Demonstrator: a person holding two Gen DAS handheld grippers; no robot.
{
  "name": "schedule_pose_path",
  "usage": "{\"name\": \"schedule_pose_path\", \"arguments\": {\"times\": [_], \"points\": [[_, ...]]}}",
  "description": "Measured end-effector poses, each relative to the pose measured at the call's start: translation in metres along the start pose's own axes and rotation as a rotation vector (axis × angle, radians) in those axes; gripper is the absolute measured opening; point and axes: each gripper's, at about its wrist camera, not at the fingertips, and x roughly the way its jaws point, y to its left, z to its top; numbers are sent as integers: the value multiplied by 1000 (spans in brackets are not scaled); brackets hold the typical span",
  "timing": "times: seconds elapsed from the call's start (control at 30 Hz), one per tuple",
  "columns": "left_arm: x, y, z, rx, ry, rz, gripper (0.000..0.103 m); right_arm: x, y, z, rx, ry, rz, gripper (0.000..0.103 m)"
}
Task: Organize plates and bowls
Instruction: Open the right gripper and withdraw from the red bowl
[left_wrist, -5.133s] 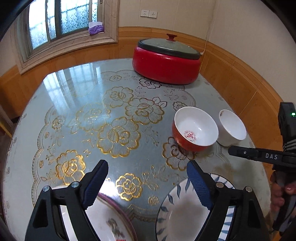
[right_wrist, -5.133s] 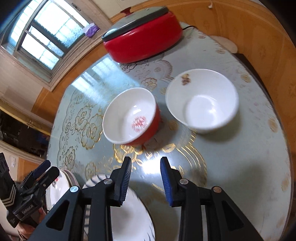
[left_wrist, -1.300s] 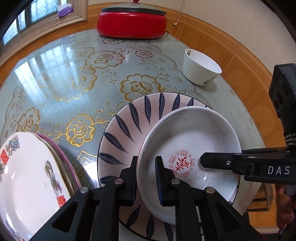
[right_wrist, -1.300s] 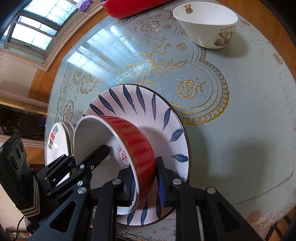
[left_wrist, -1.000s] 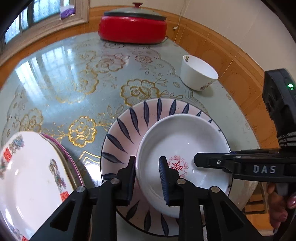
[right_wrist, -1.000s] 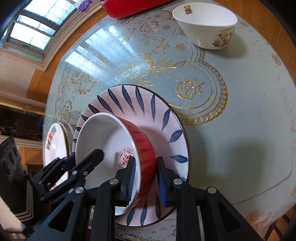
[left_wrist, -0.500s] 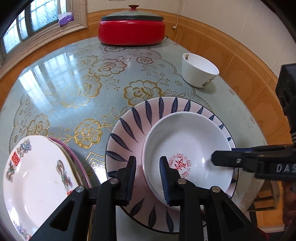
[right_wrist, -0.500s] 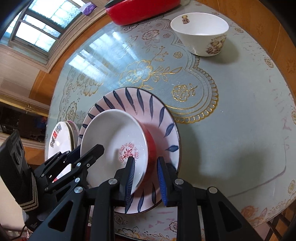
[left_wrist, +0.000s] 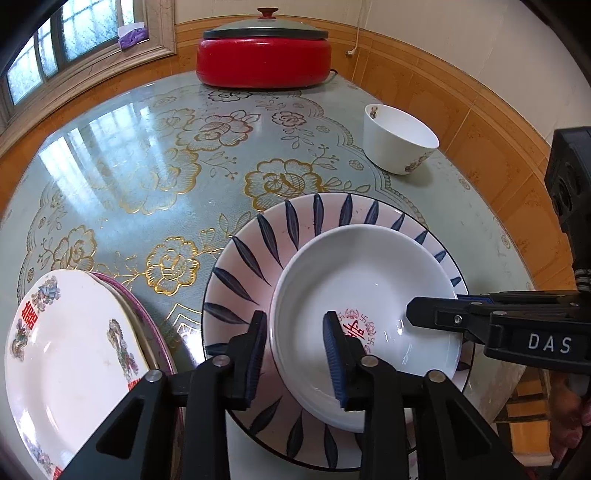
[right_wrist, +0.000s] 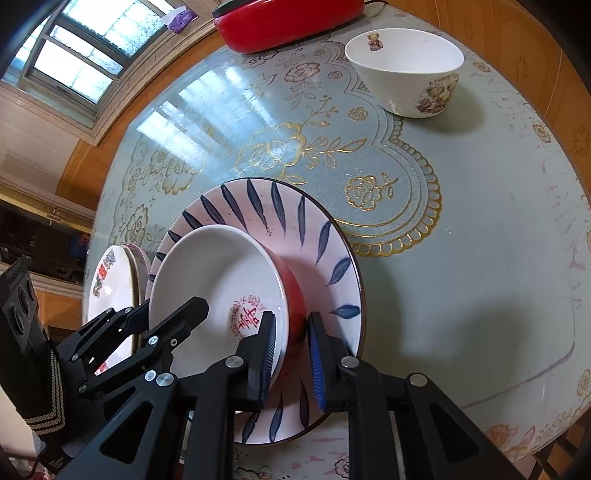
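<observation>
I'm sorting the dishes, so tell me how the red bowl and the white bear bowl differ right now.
The red bowl sits on the blue-leaf plate; the white bear bowl stands alone on the table. The red bowl is red outside with a red emblem inside; the bear bowl is white with bear prints. Both are upright, empty and white inside.

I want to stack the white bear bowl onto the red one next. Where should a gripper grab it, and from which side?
Grip the white bowl by its rim, one finger inside and one outside, coming down from above on the near edge. It stands upright and empty, alone on the table, and its sloped wall looks too wide to span.
</observation>
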Motion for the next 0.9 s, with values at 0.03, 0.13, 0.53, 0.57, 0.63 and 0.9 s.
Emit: {"name": "schedule_pose_path", "arguments": {"times": [0.03,0.13,0.53,0.57,0.63,0.9], "points": [[-2,1,1,-7,-4,-1,41,-2,1,1,-7,-1,2,20],[-9,3,5,-20,-29,6,53,-12,-1,5,-2,-15,37,22],[-19,4,33,-85,-44,13,75,-55,-28,28,55,-117,31,28],[-19,4,37,-92,-40,10,76,-57,-32,30,65,-123,28,28],[-20,3,42,-102,-46,8,76,-61,-43,35,87,-138,18,28],[-20,-11,64,-108,-66,14,80,-77,-88,67,158,-255,-30,33]]}}
